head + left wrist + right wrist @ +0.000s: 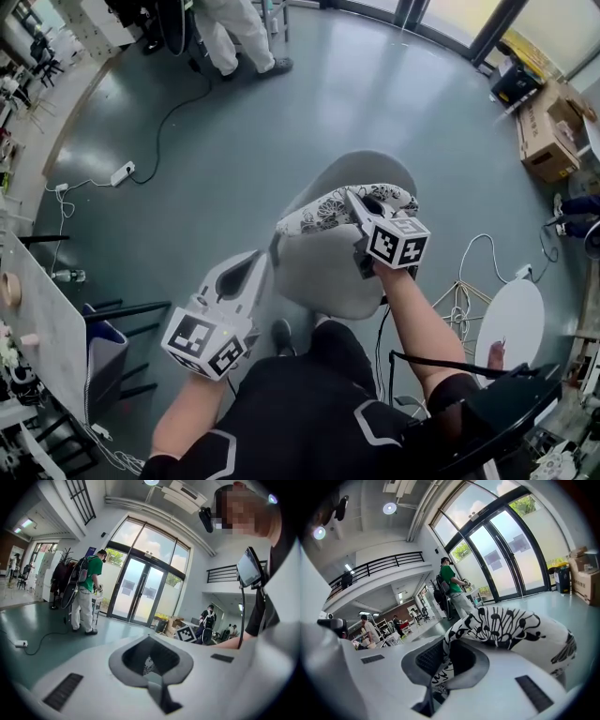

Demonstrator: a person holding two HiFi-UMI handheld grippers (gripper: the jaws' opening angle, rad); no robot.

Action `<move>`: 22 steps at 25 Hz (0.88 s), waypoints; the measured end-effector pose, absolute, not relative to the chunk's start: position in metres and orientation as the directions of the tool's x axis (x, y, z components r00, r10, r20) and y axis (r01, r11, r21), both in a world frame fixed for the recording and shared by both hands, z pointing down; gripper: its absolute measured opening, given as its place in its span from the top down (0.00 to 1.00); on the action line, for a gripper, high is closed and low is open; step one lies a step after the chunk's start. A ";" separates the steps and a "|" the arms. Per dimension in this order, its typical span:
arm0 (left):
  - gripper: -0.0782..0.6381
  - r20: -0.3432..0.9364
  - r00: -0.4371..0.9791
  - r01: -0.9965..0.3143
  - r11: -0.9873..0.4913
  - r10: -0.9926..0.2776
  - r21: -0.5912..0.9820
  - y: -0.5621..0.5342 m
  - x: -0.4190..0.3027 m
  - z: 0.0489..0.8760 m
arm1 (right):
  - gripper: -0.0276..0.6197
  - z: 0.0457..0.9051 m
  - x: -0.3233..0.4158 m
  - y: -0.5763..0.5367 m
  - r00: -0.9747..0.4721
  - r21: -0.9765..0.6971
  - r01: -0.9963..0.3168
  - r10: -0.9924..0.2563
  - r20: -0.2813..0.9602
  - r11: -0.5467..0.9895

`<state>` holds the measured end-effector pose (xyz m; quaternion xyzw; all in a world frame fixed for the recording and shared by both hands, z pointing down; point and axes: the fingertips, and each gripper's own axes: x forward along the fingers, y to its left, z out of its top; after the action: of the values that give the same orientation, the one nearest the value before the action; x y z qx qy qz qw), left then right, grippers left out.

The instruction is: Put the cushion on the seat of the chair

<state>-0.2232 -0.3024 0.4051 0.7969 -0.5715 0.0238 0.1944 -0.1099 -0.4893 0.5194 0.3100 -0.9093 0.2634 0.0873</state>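
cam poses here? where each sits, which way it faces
Head view: head-mounted, steeply down at chair, cushion, left gripper, right gripper; forearms, torso show.
Left gripper view: on left gripper, facing glass doors; own arm at right.
Right gripper view: on right gripper, jaws shut on cushion; body unclear.
Shared: gripper views both show green-shirted bystander.

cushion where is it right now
In the head view the cushion sits just right of centre, clamped in the right gripper over the grey chair. The right gripper view shows its patterned fabric pinched between the jaws.
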 end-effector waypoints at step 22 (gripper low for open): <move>0.88 0.383 0.333 -0.923 -0.216 -0.862 0.318 -0.324 -0.219 0.475 | 0.92 0.656 -0.117 -0.435 -0.911 -0.539 -0.411 -0.315 0.265 0.735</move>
<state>-0.2185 -0.3240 0.4750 0.7772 -0.5741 0.0617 0.2501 -0.1170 -0.4354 0.6562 0.1956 -0.9281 0.3071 0.0782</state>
